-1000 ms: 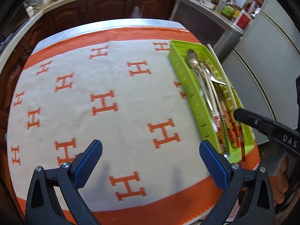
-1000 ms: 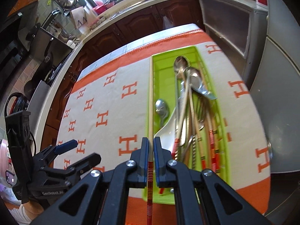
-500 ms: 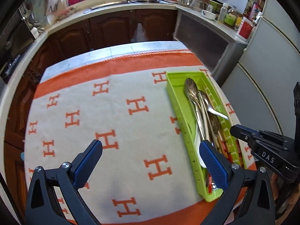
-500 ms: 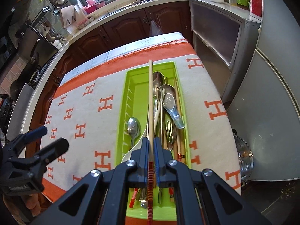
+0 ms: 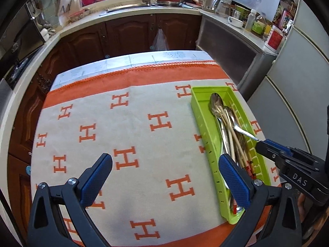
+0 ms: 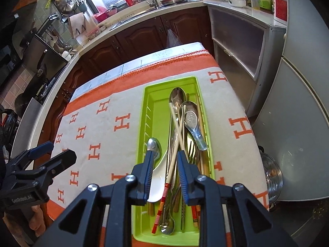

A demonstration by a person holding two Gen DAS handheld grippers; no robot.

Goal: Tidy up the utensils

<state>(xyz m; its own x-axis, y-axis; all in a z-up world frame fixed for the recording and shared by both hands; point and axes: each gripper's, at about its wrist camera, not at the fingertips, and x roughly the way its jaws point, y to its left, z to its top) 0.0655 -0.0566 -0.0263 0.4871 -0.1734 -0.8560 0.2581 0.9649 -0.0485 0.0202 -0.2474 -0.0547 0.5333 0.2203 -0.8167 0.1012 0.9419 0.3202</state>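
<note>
Right claw (image 6: 165, 171) hung over the near end of the green tray (image 6: 151, 103), jaws parted and gripping nothing. The chopstick (image 6: 173, 144) with the red-striped end lay between its fingers, resting in the tray across the pile, apparently free of both pads. Left claw (image 5: 164, 177) hovered wide apart over the H-pattern blanket (image 5: 123, 135) on the table, empty, just beside the tray's left wall.

All utensils in view sat in the tray: a big metal spoon (image 6: 177, 96), a steel soup spoon (image 6: 193, 123), a small spoon (image 6: 154, 146), a white ceramic spoon (image 6: 158, 183), a fork (image 6: 192, 150) and more chopsticks, crossed over each other. None seen on the blanket.

Handling judgement: chopsticks were light, stiff, thin and likely to roll or pivot in a pinch; best taken near the striped end or mid-length, pads square across. Metal pieces were smooth, probably slippery; grip the handles, not the bowls. Ceramic spoon was the fragile one, so set down, not dropped
</note>
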